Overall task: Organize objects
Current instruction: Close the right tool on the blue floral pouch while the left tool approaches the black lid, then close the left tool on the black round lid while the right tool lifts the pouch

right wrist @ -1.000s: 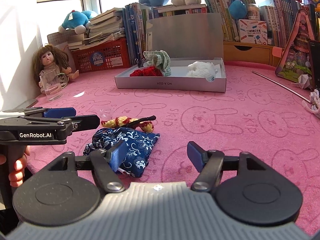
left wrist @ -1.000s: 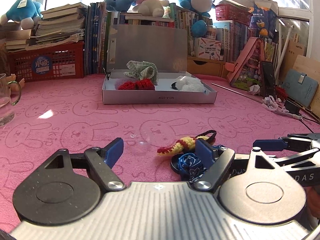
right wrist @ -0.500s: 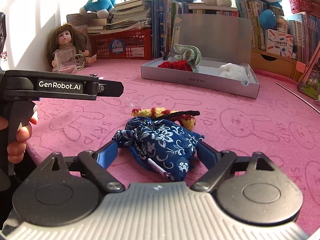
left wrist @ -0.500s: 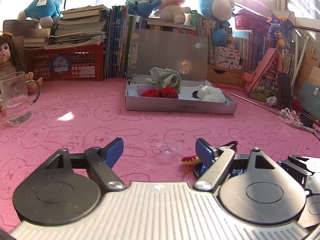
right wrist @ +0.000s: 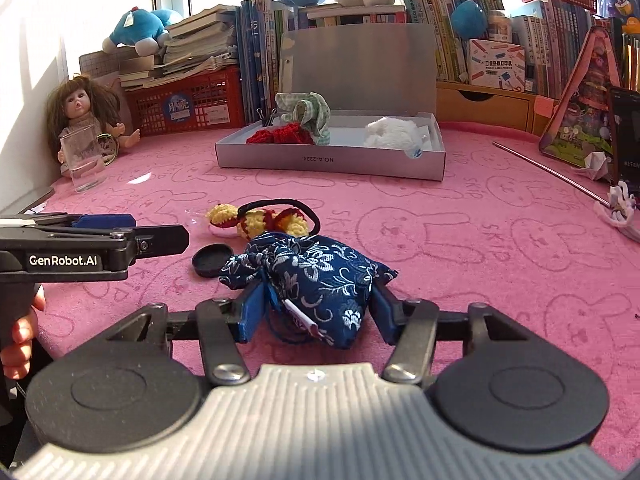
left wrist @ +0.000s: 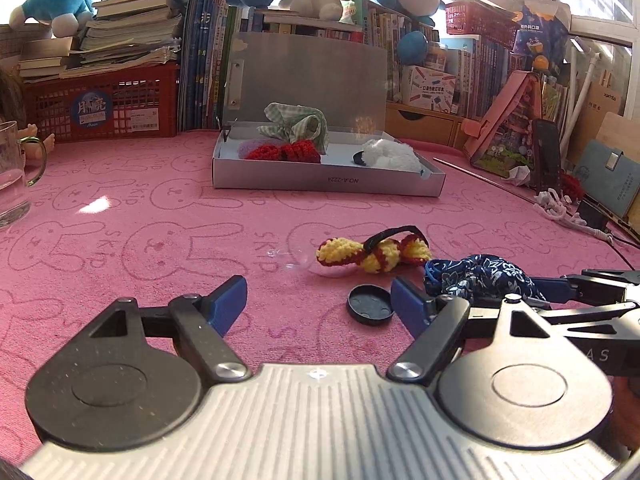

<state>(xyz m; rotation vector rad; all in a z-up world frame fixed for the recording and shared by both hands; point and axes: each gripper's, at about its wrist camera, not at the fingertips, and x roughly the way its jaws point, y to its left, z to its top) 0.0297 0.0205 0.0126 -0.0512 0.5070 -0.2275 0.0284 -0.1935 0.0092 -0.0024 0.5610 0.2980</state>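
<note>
Since a second ago, the right gripper (right wrist: 316,312) has been brought around the blue floral pouch (right wrist: 316,276), low in the frame, and closed on it; a lift toward the grey box (right wrist: 332,160) at upper centre seems next. The left gripper (left wrist: 318,306) is held apart, empty. A crocheted hair tie (right wrist: 264,220) and a black cap (right wrist: 210,260) lie just beyond

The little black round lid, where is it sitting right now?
The black lid lies flat on the pink mat, left of the blue floral pouch and just in front of the yellow-and-red crochet piece.
</note>
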